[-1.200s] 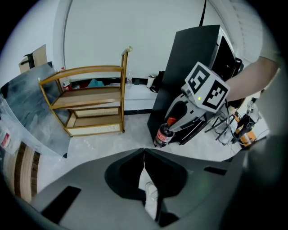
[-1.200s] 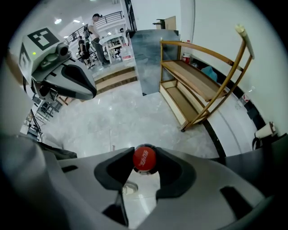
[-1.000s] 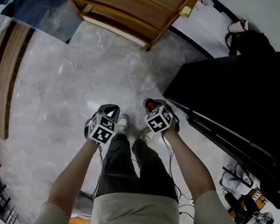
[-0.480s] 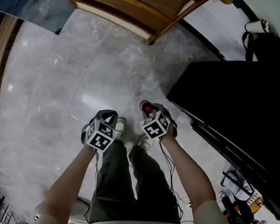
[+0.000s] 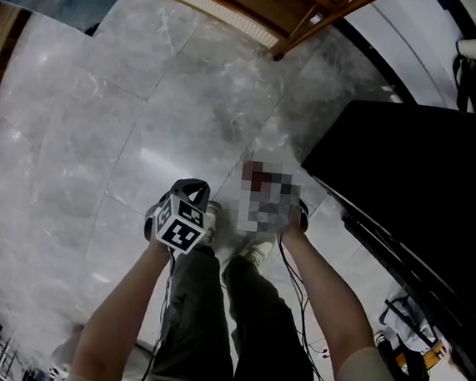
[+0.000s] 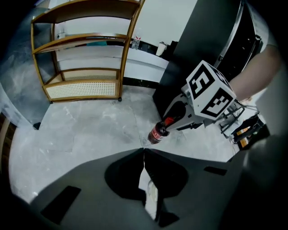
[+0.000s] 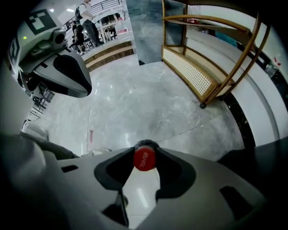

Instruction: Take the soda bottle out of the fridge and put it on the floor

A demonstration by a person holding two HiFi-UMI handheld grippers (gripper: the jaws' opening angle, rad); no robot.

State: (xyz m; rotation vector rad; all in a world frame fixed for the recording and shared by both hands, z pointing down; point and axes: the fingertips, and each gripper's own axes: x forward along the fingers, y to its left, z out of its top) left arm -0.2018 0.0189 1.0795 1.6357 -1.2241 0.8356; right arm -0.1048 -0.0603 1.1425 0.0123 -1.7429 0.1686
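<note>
The soda bottle [image 6: 158, 133] is dark with a red cap [image 7: 145, 159] and a red label. It hangs upright above the grey marble floor [image 5: 126, 133], apart from it. My right gripper [image 7: 145, 151] is shut on its neck just under the cap, pointing almost straight down. In the left gripper view, the right gripper [image 6: 176, 117] shows in front of the black fridge [image 6: 202, 40]. My left gripper [image 6: 144, 152] is shut with nothing between its jaws and hovers to the left of the bottle, seen in the head view as left gripper [image 5: 192, 194].
A wooden shelf unit [image 6: 85, 58] on castors stands across the floor by the white wall. The black fridge [image 5: 414, 186] fills the right side. The person's legs and light shoes [image 5: 212, 216] are directly below the grippers. Cables and small items [image 5: 407, 352] lie at the lower right.
Both grippers have sunk towards the floor, the right one still carrying the bottle. The head view has dropped with them, so the shelf has slid towards the top edge.
</note>
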